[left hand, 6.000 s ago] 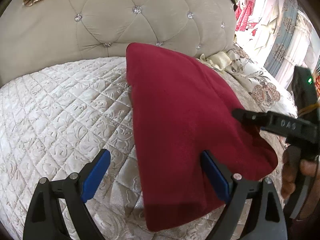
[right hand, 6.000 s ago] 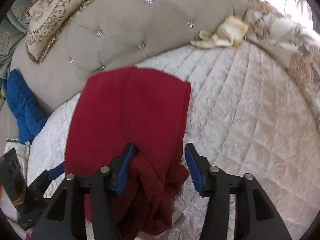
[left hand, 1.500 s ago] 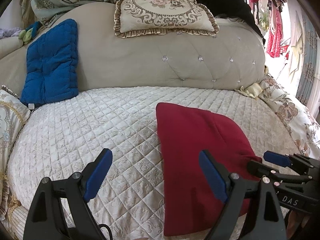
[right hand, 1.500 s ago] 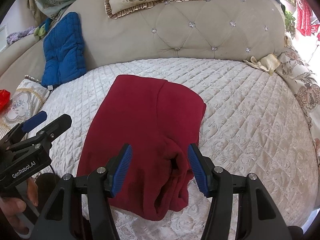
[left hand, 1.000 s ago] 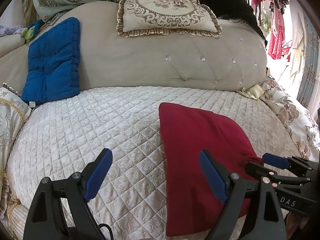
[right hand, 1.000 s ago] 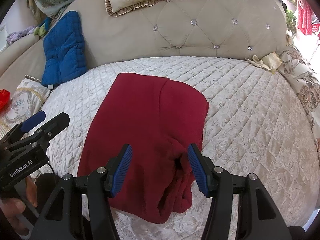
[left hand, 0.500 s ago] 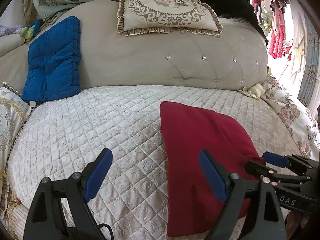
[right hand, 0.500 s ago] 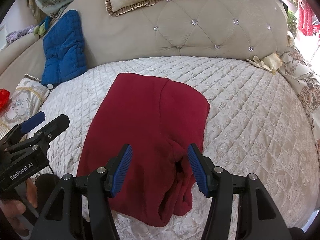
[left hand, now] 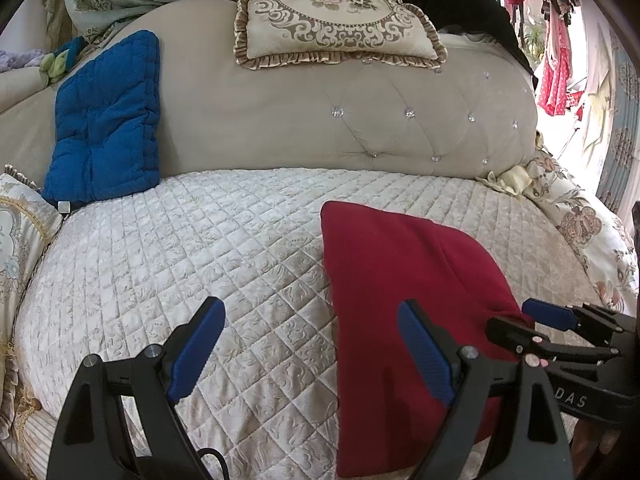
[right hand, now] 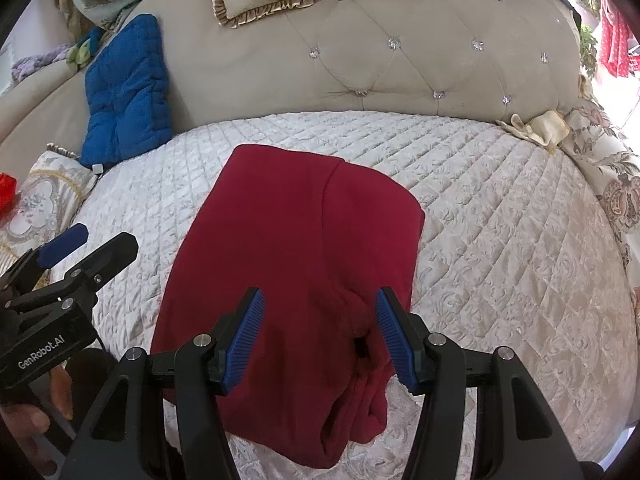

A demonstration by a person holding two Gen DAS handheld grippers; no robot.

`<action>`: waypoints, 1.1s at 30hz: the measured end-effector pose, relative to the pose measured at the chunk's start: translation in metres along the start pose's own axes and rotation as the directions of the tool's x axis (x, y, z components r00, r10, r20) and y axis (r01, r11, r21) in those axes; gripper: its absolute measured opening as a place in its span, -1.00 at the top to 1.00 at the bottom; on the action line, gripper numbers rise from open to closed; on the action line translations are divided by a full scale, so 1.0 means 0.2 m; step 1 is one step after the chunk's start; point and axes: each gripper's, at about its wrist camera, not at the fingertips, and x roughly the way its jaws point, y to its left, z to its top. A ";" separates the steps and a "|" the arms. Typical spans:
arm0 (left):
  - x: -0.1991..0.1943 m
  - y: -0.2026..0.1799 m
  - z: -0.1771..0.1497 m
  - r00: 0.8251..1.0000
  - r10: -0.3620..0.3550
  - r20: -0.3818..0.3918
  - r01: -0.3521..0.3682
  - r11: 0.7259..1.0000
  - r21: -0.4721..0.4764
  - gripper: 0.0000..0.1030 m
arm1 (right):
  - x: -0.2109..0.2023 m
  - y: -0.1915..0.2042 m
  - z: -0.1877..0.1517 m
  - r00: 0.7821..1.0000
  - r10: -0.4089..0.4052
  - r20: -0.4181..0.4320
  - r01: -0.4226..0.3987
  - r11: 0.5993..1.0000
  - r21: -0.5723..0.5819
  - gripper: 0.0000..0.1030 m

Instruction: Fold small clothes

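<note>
Most folding looked done: I saw the red garment [right hand: 292, 264] folded at center frame, bunched near my right gripper [right hand: 316, 336]; both grippers' fingers apart, left gripper [left hand: 312, 356] empty.

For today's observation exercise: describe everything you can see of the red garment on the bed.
The red garment is dark red, of soft, fleecy-looking cloth, folded into a flat, roughly rectangular stack. It lies on the quilted cream bedspread, with bunched layers at its near right corner. Neither open claw grips it; the right claw hangs over its near end.
</note>
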 end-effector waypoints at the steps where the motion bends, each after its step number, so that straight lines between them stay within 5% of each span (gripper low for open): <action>1: 0.00 0.00 0.00 1.000 -0.001 0.000 0.001 1.000 0.000 -0.77 | 0.00 0.00 0.00 1.000 -0.001 0.001 0.001 1.000 0.000 0.27; 33: 0.02 -0.03 -0.01 1.000 -0.009 -0.021 0.009 1.000 0.009 -0.77 | 0.03 -0.02 0.00 1.000 0.005 -0.012 -0.005 1.000 0.019 0.27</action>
